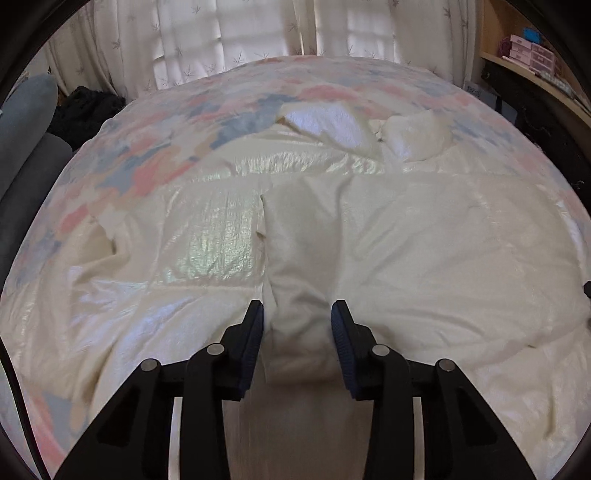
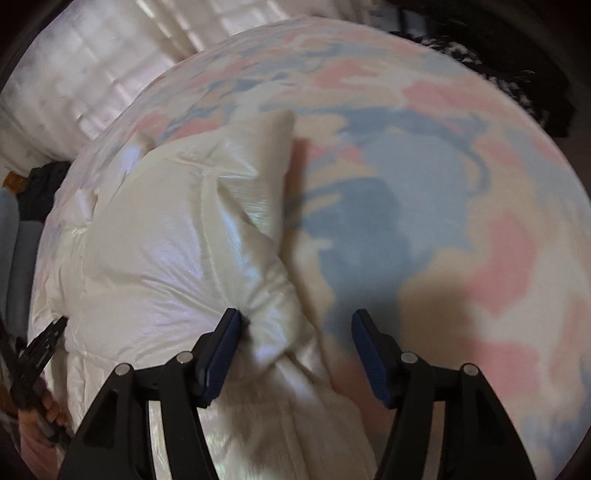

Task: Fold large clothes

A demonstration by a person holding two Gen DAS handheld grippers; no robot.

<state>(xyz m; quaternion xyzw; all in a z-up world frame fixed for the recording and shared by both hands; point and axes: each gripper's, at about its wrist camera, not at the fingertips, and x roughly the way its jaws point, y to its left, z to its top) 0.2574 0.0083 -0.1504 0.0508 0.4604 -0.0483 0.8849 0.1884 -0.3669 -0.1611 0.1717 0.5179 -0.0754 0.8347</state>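
Note:
A large shiny cream puffer jacket (image 1: 369,236) lies spread on a bed with a pink, blue and cream cover (image 1: 155,147). My left gripper (image 1: 297,314) stands open, with a raised fold of the jacket (image 1: 299,266) between its fingers. In the right wrist view the jacket (image 2: 177,240) lies at the left on the cover (image 2: 461,221). My right gripper (image 2: 295,325) is open over the jacket's right edge; its left finger (image 2: 221,350) touches the fabric. The left gripper (image 2: 40,347) and a hand show at the far left edge.
White patterned curtains (image 1: 258,33) hang behind the bed. A grey chair (image 1: 26,122) and dark clothing (image 1: 85,110) stand at the left. A wooden shelf with pink boxes (image 1: 532,55) is at the right. Dark fabric (image 2: 517,74) lies past the bed.

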